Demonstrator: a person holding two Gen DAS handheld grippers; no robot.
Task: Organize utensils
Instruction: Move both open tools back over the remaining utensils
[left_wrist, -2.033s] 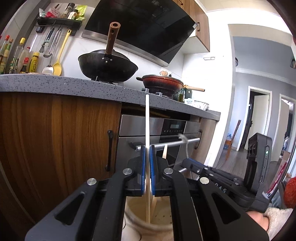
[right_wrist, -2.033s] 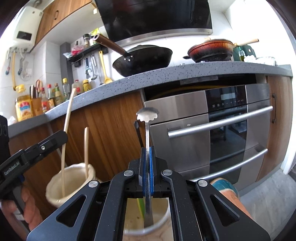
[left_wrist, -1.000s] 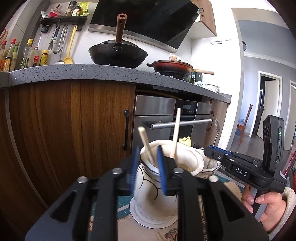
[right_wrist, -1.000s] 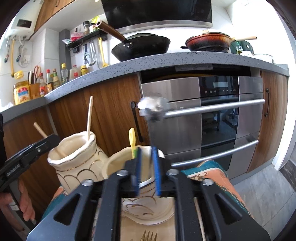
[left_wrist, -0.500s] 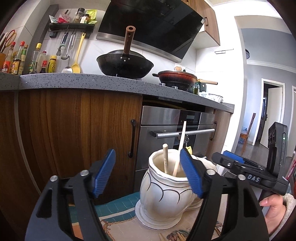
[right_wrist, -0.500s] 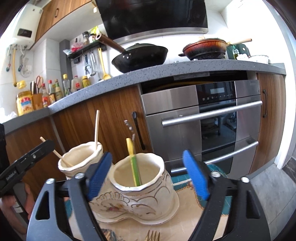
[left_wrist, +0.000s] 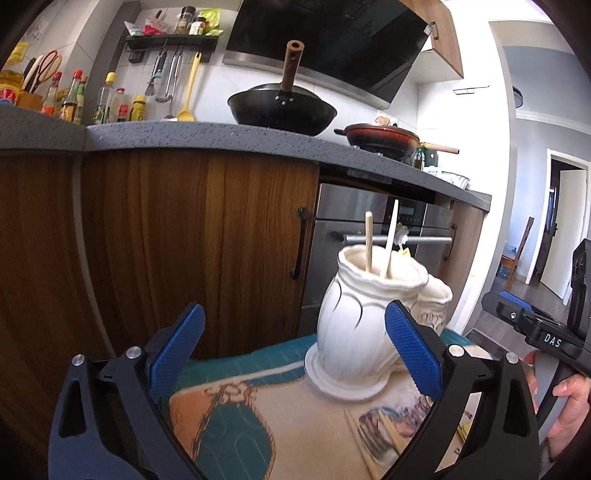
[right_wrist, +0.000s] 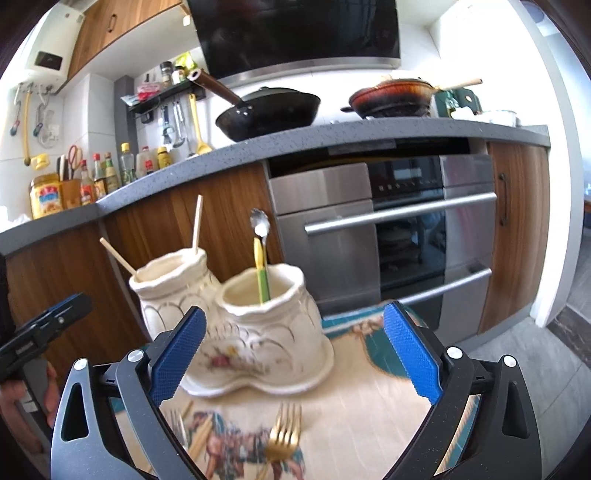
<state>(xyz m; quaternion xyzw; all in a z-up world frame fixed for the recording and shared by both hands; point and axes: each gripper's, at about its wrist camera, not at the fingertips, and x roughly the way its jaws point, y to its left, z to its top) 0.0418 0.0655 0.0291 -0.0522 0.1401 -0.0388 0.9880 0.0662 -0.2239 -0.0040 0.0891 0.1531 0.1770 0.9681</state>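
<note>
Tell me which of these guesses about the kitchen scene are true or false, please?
1. Two wooden chopsticks stand in the left cream pot. True.
2. The right tool is clamped on a spoon. False: its jaws are opening with nothing between the pads; the spoon stands in the right cream pot.
3. A gold fork lies on the patterned cloth in front of the pots. True.
4. The black wok sits on the floor. False: it sits up on the counter.
5. The left tool grips a chopstick. False: its jaws are opening, empty.
</note>
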